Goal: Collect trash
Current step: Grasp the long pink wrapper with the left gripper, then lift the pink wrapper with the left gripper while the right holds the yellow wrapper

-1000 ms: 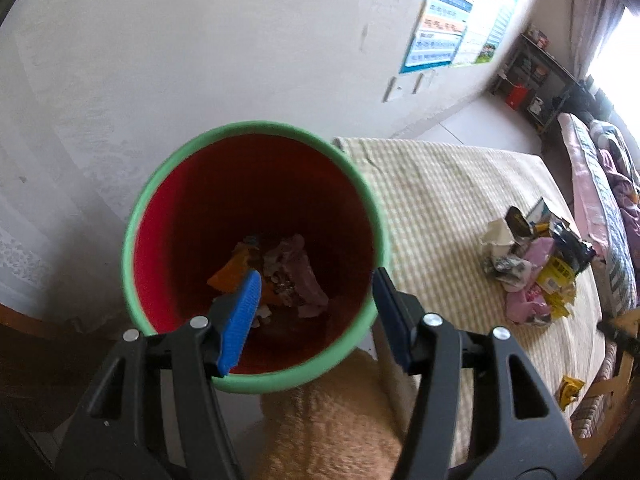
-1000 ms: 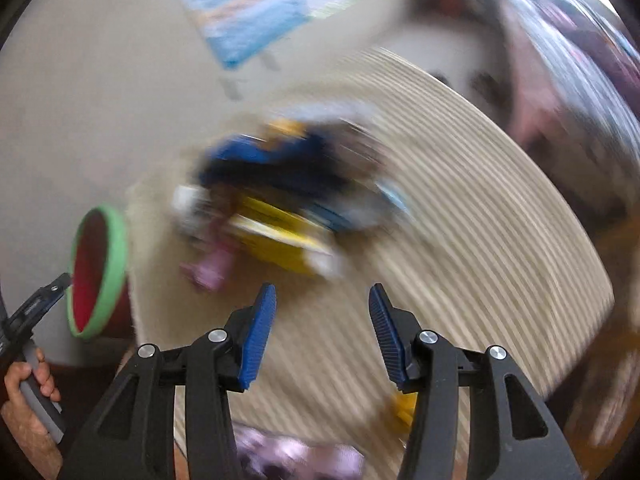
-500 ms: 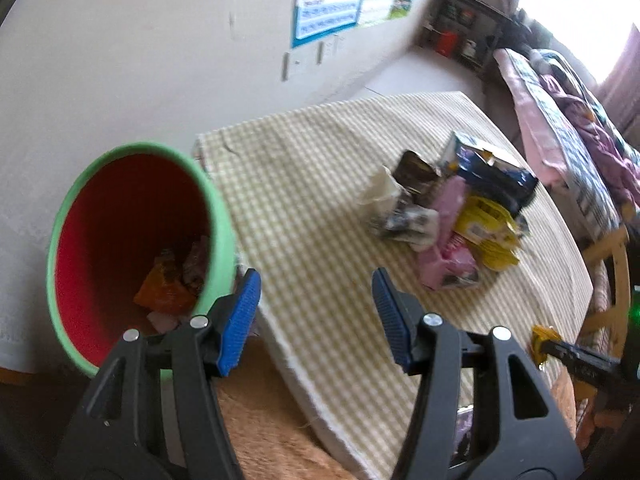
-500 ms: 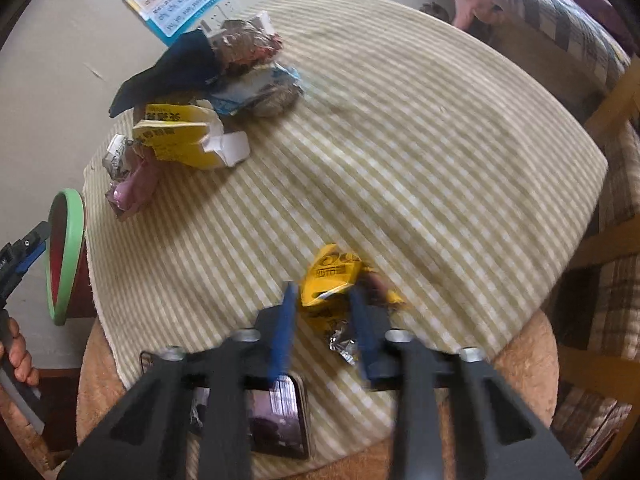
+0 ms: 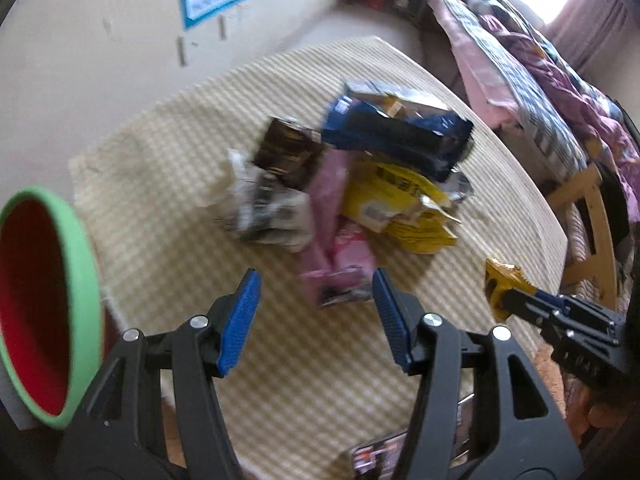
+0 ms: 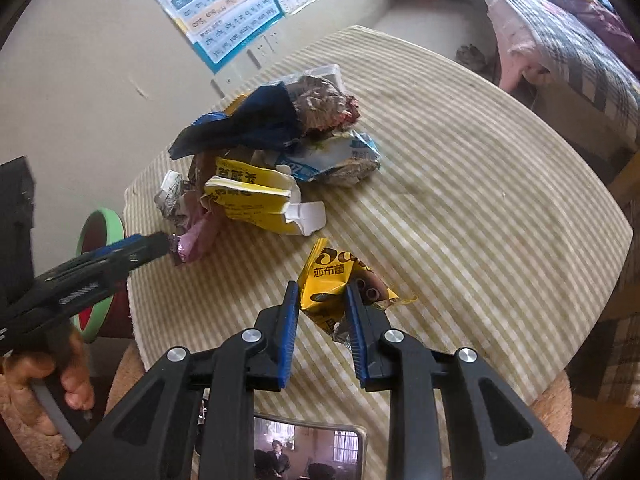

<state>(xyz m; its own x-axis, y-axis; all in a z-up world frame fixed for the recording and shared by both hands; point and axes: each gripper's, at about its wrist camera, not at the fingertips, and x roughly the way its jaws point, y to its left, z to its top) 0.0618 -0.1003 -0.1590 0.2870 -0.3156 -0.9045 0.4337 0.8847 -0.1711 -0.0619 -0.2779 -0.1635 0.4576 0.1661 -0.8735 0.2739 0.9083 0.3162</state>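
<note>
My right gripper (image 6: pixel 322 312) is shut on a small yellow snack wrapper (image 6: pixel 330 284) at the near side of the round table; it also shows in the left wrist view (image 5: pixel 502 284). My left gripper (image 5: pixel 314 300) is open and empty, just in front of a pink wrapper (image 5: pixel 340 256). A heap of trash lies mid-table: yellow carton (image 6: pixel 252 198), dark blue bag (image 6: pixel 256 124), crumpled white paper (image 5: pixel 264 208). The red bin with a green rim (image 5: pixel 48 304) stands at the table's left edge.
A phone (image 6: pixel 308 454) lies at the near table edge. A bed with blankets (image 5: pixel 560 80) and a wooden chair (image 5: pixel 588 208) stand to the right. Posters (image 6: pixel 224 4) hang on the wall behind.
My left gripper has swung from the bin toward the trash heap. My right gripper has dropped to the yellow wrapper and closed on it.
</note>
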